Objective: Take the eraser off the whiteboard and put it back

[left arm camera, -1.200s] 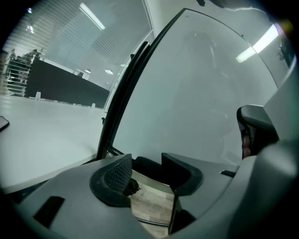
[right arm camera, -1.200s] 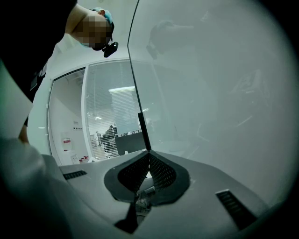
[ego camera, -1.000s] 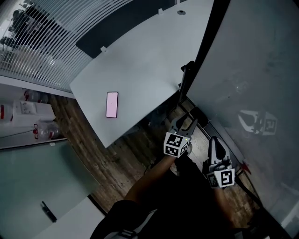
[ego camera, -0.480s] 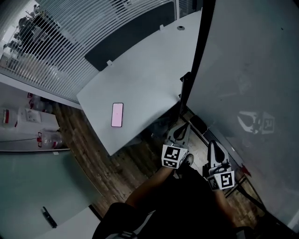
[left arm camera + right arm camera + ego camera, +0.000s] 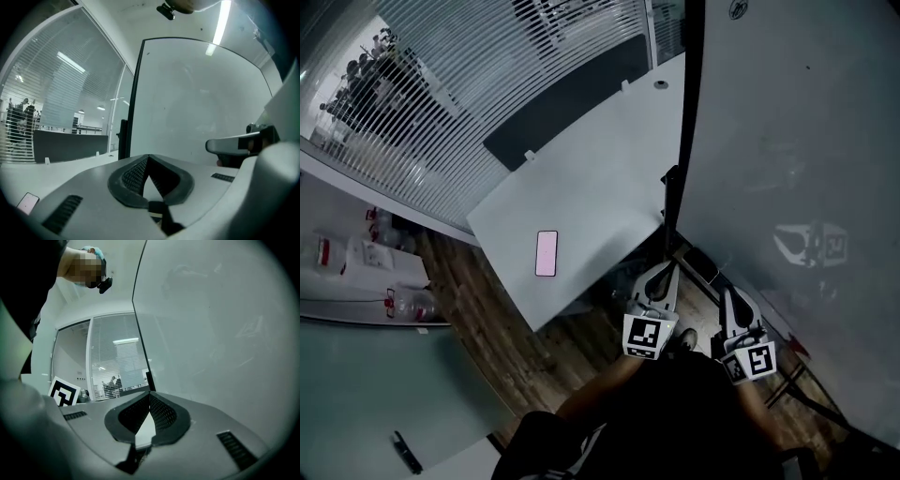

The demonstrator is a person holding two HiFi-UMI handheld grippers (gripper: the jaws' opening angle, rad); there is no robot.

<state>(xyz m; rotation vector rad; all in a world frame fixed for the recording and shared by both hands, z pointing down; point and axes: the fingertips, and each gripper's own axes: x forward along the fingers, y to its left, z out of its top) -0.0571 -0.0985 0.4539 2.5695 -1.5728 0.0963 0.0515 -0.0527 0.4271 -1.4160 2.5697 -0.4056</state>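
The whiteboard [image 5: 787, 141] stands upright on the right and fills the left gripper view [image 5: 197, 103] and the right gripper view [image 5: 211, 310]. I see no eraser on its face. A small dark block [image 5: 700, 265] lies at the board's foot; I cannot tell whether it is the eraser. My left gripper [image 5: 666, 272] points at the board's black edge. Its jaws have just been closing and its tips [image 5: 148, 157] meet with nothing between them. My right gripper [image 5: 726, 294] hangs beside it, close to the board, its tips [image 5: 150, 393] also together and empty.
A white table [image 5: 581, 187] with a pink-lit phone [image 5: 547, 253] stands left of the board, in front of a glass wall with blinds. Bottles [image 5: 403, 305] sit on the wooden floor at the far left. A black pen [image 5: 408, 452] lies on a surface at the lower left.
The left gripper's jaws stood apart one second ago and are now together. Both grippers have risen, the left one more, and the head view has tilted up the board.
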